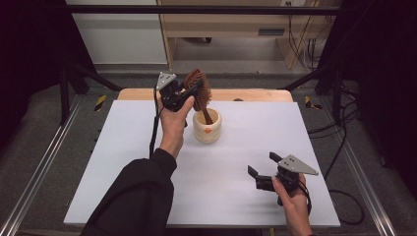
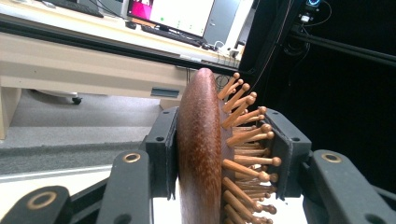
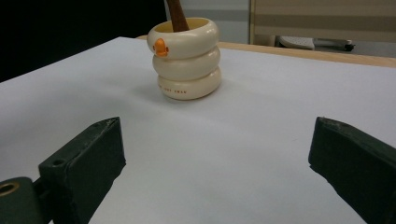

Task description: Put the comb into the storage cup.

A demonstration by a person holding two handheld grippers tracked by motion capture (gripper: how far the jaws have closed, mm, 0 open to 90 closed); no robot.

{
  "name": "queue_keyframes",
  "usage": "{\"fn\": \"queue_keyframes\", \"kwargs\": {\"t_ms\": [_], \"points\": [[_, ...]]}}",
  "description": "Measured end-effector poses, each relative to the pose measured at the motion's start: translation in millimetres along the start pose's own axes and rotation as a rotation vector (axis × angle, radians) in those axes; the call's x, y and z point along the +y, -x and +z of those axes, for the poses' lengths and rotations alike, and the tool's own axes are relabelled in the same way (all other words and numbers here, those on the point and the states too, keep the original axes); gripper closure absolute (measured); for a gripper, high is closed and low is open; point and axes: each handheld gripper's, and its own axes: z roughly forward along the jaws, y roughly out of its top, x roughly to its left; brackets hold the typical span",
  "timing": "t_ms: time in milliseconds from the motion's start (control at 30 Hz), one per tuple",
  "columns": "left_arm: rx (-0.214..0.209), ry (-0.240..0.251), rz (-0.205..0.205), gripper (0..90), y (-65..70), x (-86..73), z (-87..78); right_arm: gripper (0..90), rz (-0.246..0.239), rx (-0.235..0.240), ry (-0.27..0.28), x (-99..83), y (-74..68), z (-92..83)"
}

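A brown wooden hairbrush (image 1: 199, 87) stands upright with its handle (image 3: 176, 14) down inside a cream ringed cup (image 1: 206, 127) at the back middle of the white tabletop (image 1: 123, 162). My left gripper (image 1: 189, 93) is shut on the brush head. In the left gripper view one pad lies against the smooth back of the hairbrush (image 2: 201, 149) and the other against its peg bristles (image 2: 247, 135). My right gripper (image 1: 262, 163) rests low near the front right, open, nothing between its jaws. It faces the cup (image 3: 187, 58), which bears a small orange mark.
A strip of wooden table edge (image 1: 246, 94) shows behind the white top. Metal rails (image 1: 44, 162) run along both sides, with cables (image 1: 339, 147) on the floor at the right. A desk with monitors (image 2: 182, 16) stands beyond the table.
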Motion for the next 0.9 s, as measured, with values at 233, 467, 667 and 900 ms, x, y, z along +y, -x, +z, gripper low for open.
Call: {"fn": "queue_keyframes", "kwargs": {"t_ms": [233, 467, 667, 900], "points": [[0.003, -0.013, -0.003, 51.6, 0.1, -6.4, 2.0, 3.9, -0.001, 0.002, -0.002, -0.2, 0.1, 0.0], [0.003, -0.015, -0.005, 51.6, -0.3, -8.6, 2.8, 4.0, -0.001, 0.000, -0.005, -0.4, 0.5, 0.2], [0.003, -0.018, -0.011, 51.6, -1.3, -9.7, 3.1, 3.9, 0.006, -0.001, -0.003, -0.4, 0.1, 0.2], [-0.001, -0.019, -0.011, 51.5, 0.5, -12.0, 3.7, 3.9, 0.006, 0.001, -0.004, -0.4, -0.2, 0.1]]}}
